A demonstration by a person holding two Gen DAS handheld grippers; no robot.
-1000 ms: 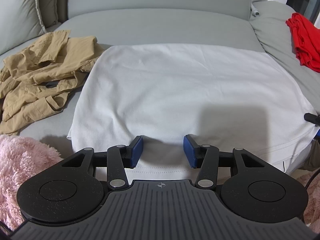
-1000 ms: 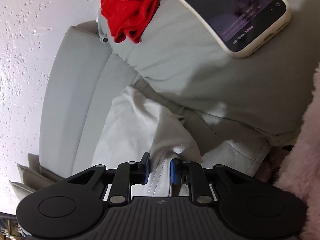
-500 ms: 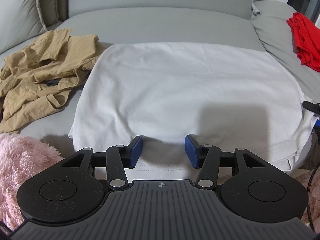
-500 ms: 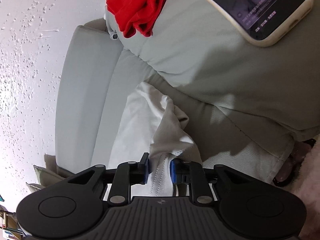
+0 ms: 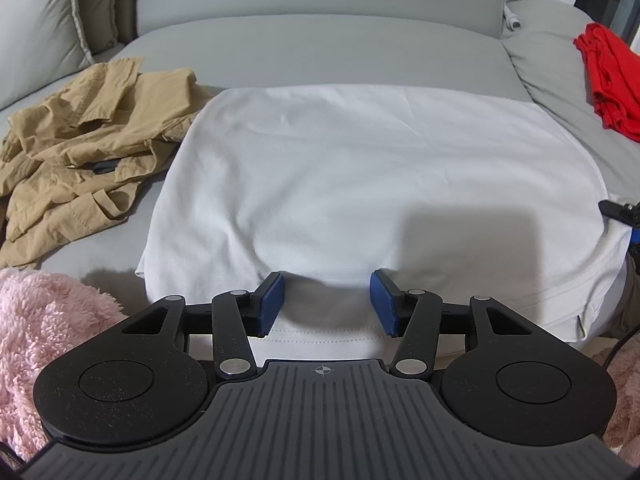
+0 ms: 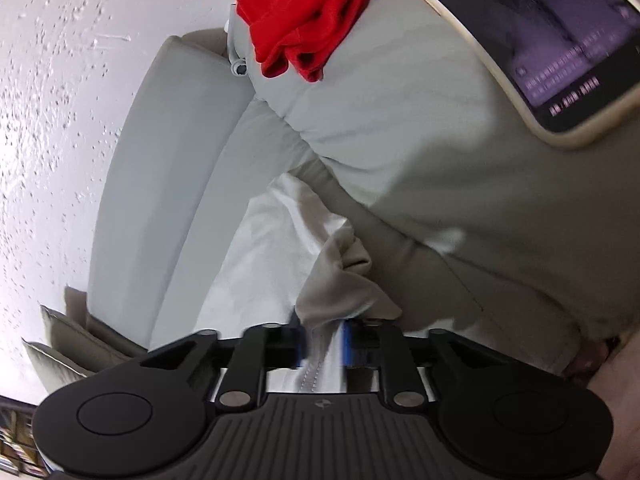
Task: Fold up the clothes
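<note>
A white shirt (image 5: pixel 360 160) lies spread flat on the grey sofa seat (image 5: pixel 320 48). My left gripper (image 5: pixel 326 304) is open at the shirt's near hem, blue pads wide apart, with the hem lying loose between them. In the right wrist view the shirt's side edge (image 6: pixel 340 280) is bunched up and rises from between the pads of my right gripper (image 6: pixel 322 346). Its jaws are closing and pinch that stitched edge. That gripper's black tip (image 5: pixel 618 212) shows at the shirt's right edge in the left wrist view.
A crumpled tan garment (image 5: pixel 80 140) lies left of the shirt. A red garment (image 5: pixel 608 76) and a phone (image 6: pixel 540 40) rest on the sofa's right arm. Pink fleece (image 5: pixel 40 340) sits at the near left. A grey cushion (image 5: pixel 40 20) leans at the back left.
The right wrist view has rolled a little, and the shirt's side edge has bunched up higher between the right pads, which stand slightly closer. The left gripper has stayed put.
</note>
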